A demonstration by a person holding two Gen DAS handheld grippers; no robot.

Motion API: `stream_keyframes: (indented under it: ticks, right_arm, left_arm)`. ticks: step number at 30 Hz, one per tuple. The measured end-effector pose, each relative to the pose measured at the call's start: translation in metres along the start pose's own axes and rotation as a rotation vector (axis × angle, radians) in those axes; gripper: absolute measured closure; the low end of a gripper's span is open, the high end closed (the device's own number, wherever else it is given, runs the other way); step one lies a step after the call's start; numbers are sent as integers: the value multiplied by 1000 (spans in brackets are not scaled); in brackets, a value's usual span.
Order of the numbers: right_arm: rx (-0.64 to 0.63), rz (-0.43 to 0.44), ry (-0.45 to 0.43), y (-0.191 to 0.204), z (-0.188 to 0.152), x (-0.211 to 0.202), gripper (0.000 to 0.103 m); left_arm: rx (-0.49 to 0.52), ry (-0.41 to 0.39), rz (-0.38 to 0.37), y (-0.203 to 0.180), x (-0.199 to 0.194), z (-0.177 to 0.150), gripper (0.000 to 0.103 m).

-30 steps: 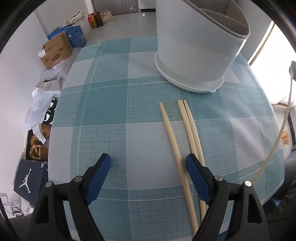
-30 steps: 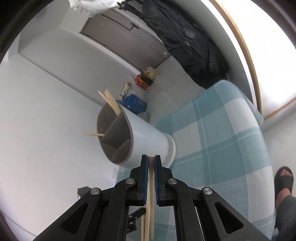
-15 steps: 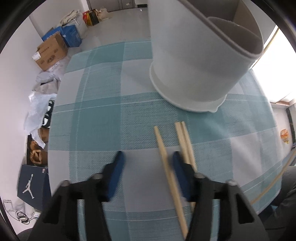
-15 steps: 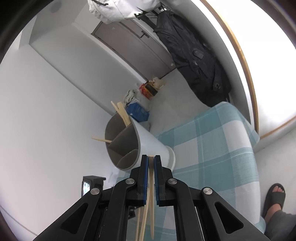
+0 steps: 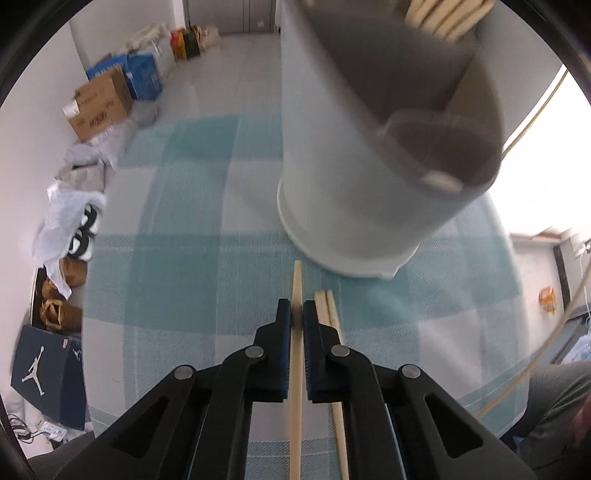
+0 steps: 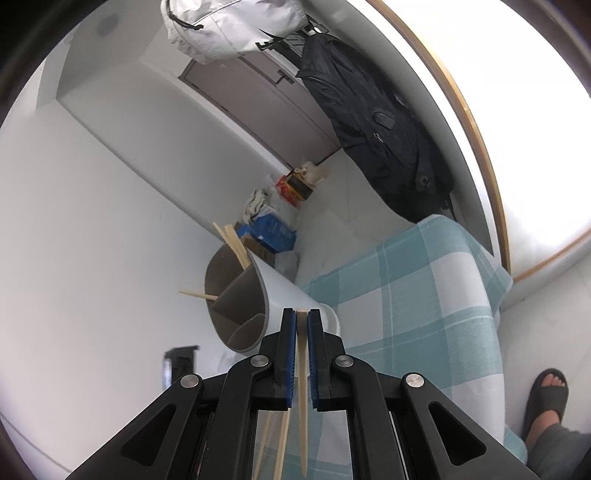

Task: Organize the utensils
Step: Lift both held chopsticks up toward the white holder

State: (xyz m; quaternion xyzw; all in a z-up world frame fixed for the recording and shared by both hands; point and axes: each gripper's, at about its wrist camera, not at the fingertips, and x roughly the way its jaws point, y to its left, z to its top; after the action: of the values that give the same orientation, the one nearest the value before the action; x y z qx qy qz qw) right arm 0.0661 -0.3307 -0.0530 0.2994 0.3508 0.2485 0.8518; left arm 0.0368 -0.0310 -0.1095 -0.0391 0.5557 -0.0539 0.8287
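Observation:
My left gripper [image 5: 297, 308] is shut on a pale wooden chopstick [image 5: 296, 280], its tip just short of the holder's base. Two more chopsticks [image 5: 328, 310] lie side by side on the checked cloth just right of it. The white utensil holder [image 5: 354, 155] with grey compartments stands ahead; several chopsticks [image 5: 439, 18] stick out of its far compartment. My right gripper [image 6: 302, 314] is shut on another chopstick [image 6: 303, 373], held above the table, tilted. The holder [image 6: 251, 295] sits ahead and left of it, with chopsticks [image 6: 232, 243] in its far compartment.
The table carries a teal and white checked cloth [image 5: 177, 266]. Boxes and bags [image 5: 99, 103] lie on the floor at the left. A dark coat [image 6: 373, 122] hangs by the door. A sandalled foot [image 6: 546, 395] is at the right of the table.
My left gripper moved forward toward the holder and closed on the left chopstick. My right gripper kept its chopstick and rose, tilting a little.

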Motion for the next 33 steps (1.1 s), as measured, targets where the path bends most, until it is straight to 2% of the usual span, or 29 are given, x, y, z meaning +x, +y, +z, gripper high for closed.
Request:
stream_keyframes:
  ticks: [8, 11, 25, 33]
  right_arm:
    - [-36, 10, -11, 8, -2, -1, 97]
    - [-57, 11, -22, 11, -4, -2, 98]
    - [-258, 0, -41, 57, -32, -2, 98]
    - [-295, 11, -30, 83, -39, 8, 98]
  left_arm:
    - [6, -212, -12, -10, -55, -13, 101]
    - [-19, -251, -29, -4, -64, -13, 101]
    - [-21, -294, -83, 8, -83, -16, 101]
    - [-14, -314, -129, 14, -93, -18, 101]
